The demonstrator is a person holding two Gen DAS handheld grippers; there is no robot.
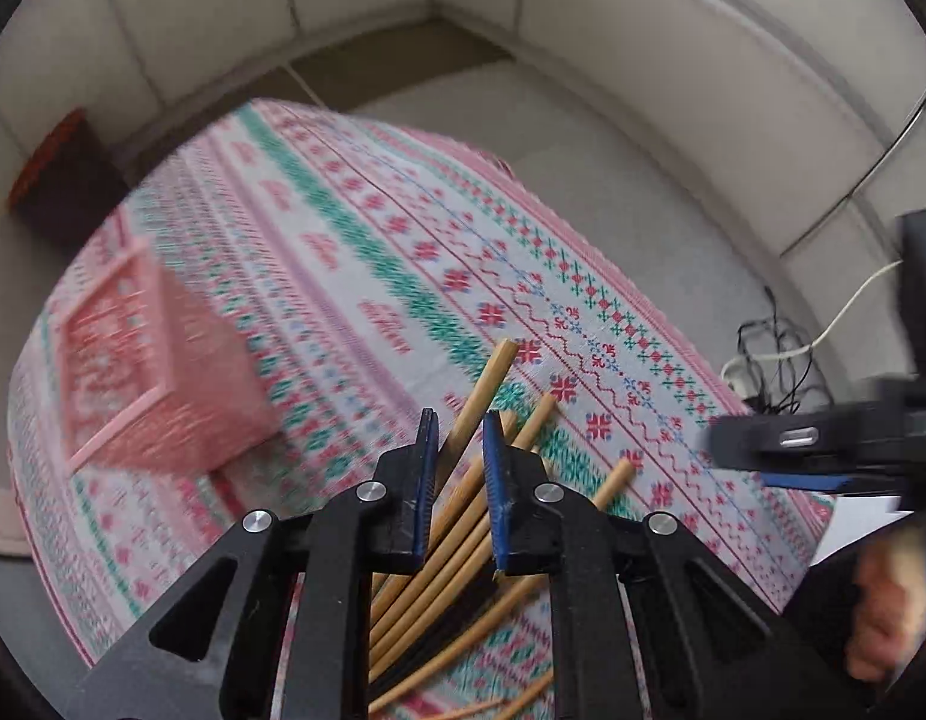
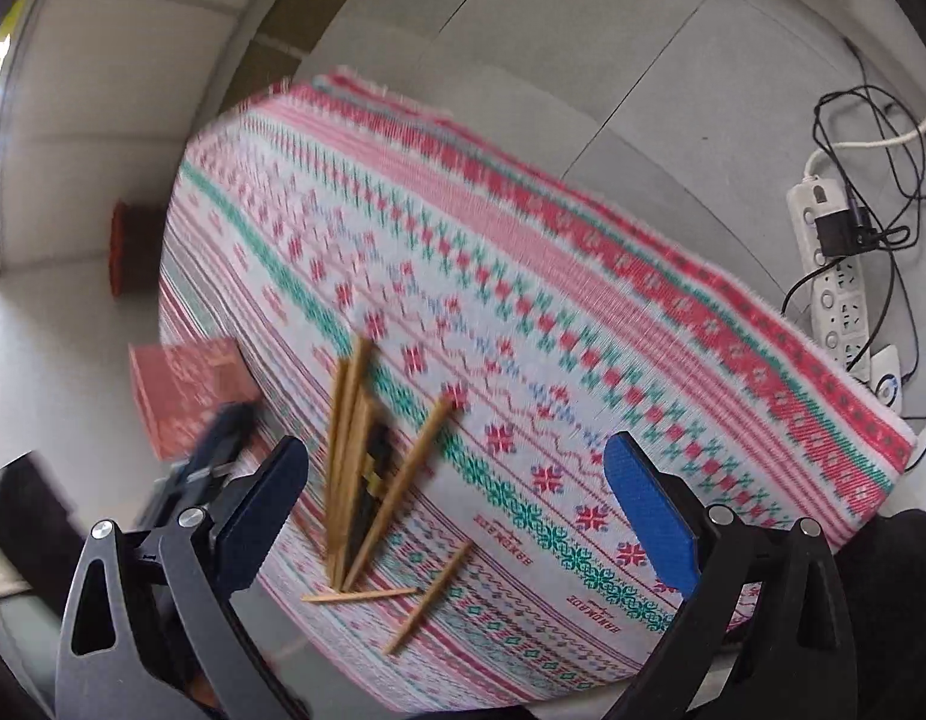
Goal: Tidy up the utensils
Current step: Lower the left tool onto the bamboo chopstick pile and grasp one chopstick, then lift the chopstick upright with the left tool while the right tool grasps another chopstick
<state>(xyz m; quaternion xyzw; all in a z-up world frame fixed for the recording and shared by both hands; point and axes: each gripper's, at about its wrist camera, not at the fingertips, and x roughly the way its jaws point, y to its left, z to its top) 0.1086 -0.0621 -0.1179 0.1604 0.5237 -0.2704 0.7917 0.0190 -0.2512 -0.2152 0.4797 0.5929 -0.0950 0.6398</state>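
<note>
Left wrist view shows the table [image 1: 355,252] under a patterned cloth, with the pink basket [image 1: 145,366] on it, well to the left of the chopsticks [image 1: 457,540]. That pile is the landmark for everything else: a loose fan of bamboo sticks with at least one dark one among them, lying on the cloth directly below the left gripper [image 1: 457,438].

Biggest risk, as I judge it, is the fan itself. The sticks cross and point different ways, so a pinch may catch several at unequal depth and let one swing out or drop on the way to the basket. Both views are smeared by motion, which suggests quick movement; a fast descent could scatter the pile toward the table edge. A smaller risk is the two tools meeting, since the right gripper's body appears just right of the pile in the left view.

Pose: the left gripper hangs over the pile, angled steeply down, its jaws narrowed to a slim gap with one stick showing between them. Whether the pads actually clamp it I cannot tell. The right gripper [image 2: 457,510] has its jaws spread wide and holds nothing; it sits on the near side of the pile [image 2: 367,468], tilted, with two stray sticks [image 2: 427,600] lying nearest it.
</note>
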